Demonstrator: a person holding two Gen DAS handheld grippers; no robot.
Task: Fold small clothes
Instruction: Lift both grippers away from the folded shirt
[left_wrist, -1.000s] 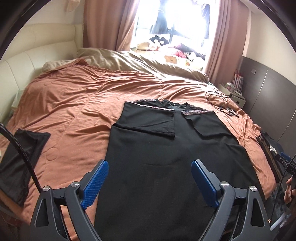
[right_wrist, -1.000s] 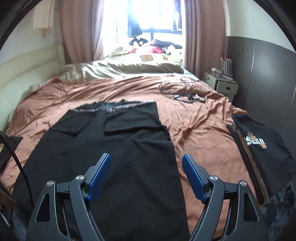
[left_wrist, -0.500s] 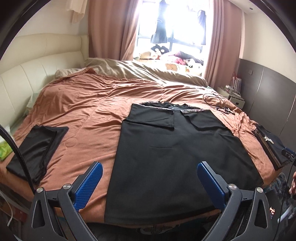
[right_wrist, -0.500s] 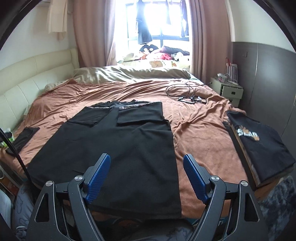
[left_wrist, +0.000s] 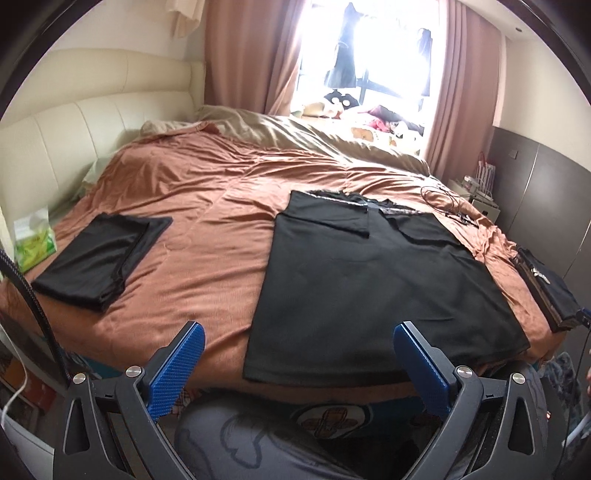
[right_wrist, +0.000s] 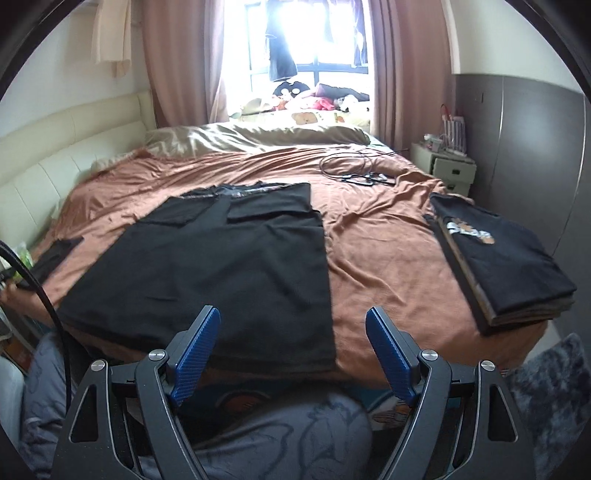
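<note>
A black shirt lies flat on the brown bedspread, both sleeves folded in over its chest, hem at the near bed edge. My left gripper hangs open off the bed's near edge, short of the hem, nothing between its blue pads. My right gripper is also open and empty, held back from the hem's right corner. A folded black garment rests on the bed's left side.
A stack of folded dark shirts sits at the bed's right edge. Black cables lie further back. A green tissue pack is at the left, a nightstand at the right. Grey patterned trousers show below both grippers.
Both grippers have pulled back and up from over the shirt to beyond the bed's near edge. The shirt has not moved. Both stay open.
</note>
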